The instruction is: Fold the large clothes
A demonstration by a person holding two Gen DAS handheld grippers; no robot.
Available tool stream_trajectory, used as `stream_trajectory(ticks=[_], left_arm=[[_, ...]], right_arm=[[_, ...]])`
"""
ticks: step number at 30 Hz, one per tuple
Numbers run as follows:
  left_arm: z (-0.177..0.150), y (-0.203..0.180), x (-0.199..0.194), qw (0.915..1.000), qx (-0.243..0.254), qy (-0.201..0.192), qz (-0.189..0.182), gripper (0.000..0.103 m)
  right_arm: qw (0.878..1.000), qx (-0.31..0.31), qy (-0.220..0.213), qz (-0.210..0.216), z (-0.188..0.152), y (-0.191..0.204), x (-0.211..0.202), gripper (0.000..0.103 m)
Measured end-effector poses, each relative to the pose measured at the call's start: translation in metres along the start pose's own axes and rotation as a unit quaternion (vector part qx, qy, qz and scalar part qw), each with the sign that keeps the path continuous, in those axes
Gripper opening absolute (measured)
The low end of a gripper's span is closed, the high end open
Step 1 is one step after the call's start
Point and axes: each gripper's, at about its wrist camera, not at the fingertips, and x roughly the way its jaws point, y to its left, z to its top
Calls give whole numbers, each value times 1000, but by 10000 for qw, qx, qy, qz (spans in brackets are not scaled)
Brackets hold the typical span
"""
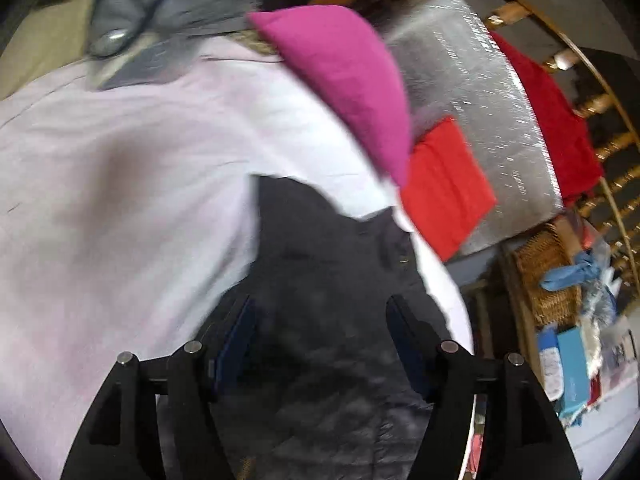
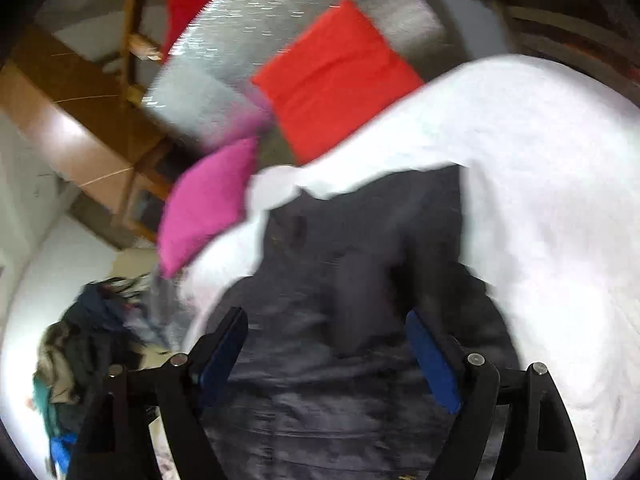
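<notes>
A dark grey garment [image 1: 320, 320] lies spread on a pale pink sheet [image 1: 120, 180]; it also fills the lower middle of the right wrist view as the same garment [image 2: 340, 320] on the sheet [image 2: 540, 200]. My left gripper [image 1: 320, 304] hangs over the cloth with its blue pads wide apart and nothing pinched between them. My right gripper [image 2: 328, 320] also stands open above the garment, pads clear of the fabric. Both views are blurred.
A magenta cushion [image 1: 340, 88] and a red folded cloth [image 1: 444, 184] lie beyond the garment, beside a silver mat [image 1: 472, 92]. A wicker basket [image 1: 548, 276] and boxes stand at the right. A pile of dark clothes [image 2: 88, 340] lies at the left in the right wrist view.
</notes>
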Motion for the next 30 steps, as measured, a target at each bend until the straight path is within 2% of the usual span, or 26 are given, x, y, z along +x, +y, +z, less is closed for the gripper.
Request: stream_trajectory(ticks=[2,3,7,8,9,10,11,13,16,18,19,20,22,23,24,26,27,30], left_arm=[[4,-7,23,9994,17,204,-273,68],[4,-8,39,9992,-61,300,-264,68],[3,12,91,9972,-201,708,108,65],[3,22,99,9966,-272,761,184,58],[1,29,101,9964,-317,749,248,46],[1,34,102,9962,-338,752,278,42],[0,36,103,9963,-316,766,236,39],[-2,37,104,9966,-153,787,215,39],[-2,32,109,9958,163,773,454,33],[-2,31,109,9951,192,772,584,24],[-2,28,107,9943,211,799,668,24],[2,26,103,9938,221,814,731,25],[7,17,91,9943,258,768,688,45],[12,10,84,9956,297,659,594,67],[18,4,76,9967,340,475,563,80],[29,-4,67,9973,477,126,538,82],[38,-5,71,9972,508,89,547,82],[62,8,105,9977,204,427,494,82]], right_arm=[[9997,-142,109,149,5,11,17,84],[9994,-167,212,236,7,13,27,84],[9973,19,663,330,8,-2,71,84],[9967,152,772,213,7,-13,85,84],[9956,269,895,113,5,-24,92,84],[9936,382,1054,93,2,-35,101,84],[9918,464,1193,44,-1,-46,109,84],[9926,336,1167,28,-4,-47,113,82],[9932,129,1141,-180,-6,-42,113,82],[9925,220,1166,-280,-5,-41,113,82],[9922,219,1176,-347,-4,-38,111,82],[9919,147,1186,-431,-2,-33,106,83],[9928,-186,1109,-411,4,-17,98,83],[9939,-349,998,-315,8,-8,89,83],[9946,-401,920,-252,12,-5,84,84],[9954,-469,819,-180,21,-1,81,84],[9951,-487,846,-126,25,0,84,84],[9944,-425,965,13,32,-4,96,84]])
